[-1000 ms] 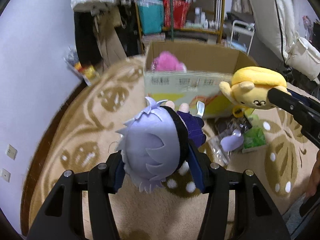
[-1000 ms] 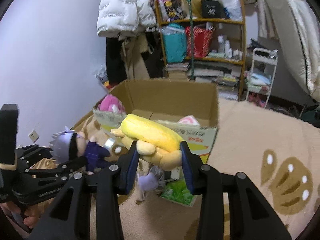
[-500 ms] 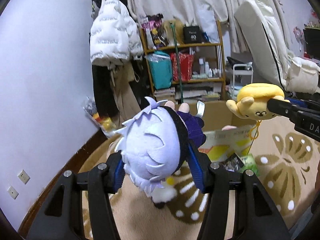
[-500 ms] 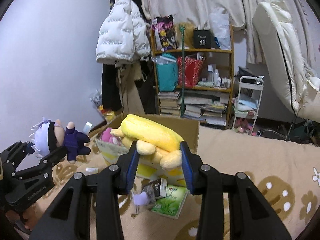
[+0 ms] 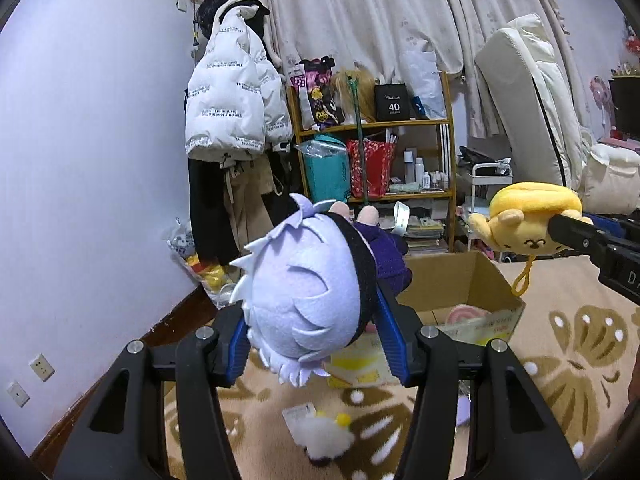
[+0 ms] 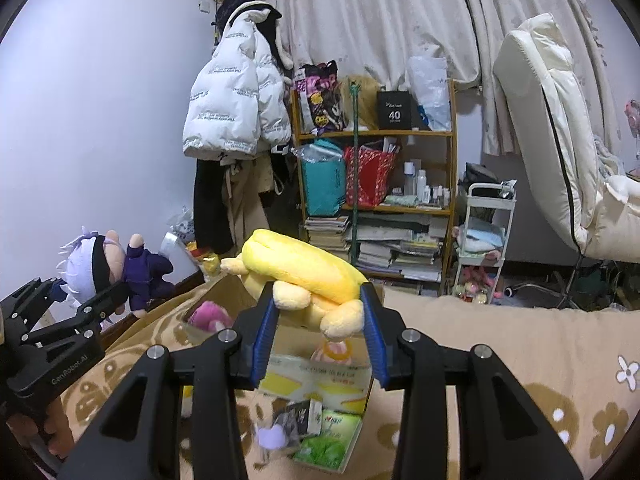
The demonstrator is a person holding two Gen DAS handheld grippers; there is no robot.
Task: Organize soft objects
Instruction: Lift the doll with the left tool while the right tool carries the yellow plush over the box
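Carrying both toys toward the box (image 6: pixel 320 364), we hold them just above its open top: left gripper (image 5: pixel 312 344) clamps the doll (image 5: pixel 308 292), right gripper (image 6: pixel 318 336) clamps the yellow plush (image 6: pixel 304 276). Next we judge: lower each inside, then release.

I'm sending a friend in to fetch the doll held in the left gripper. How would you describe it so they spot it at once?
Find the open cardboard box on the beige rug. Above it two grippers each hold a plush; the left gripper clamps the doll. Unlike the yellow plush beside it, it has spiky pale-lilac hair, a black band across the eyes and a dark purple outfit.
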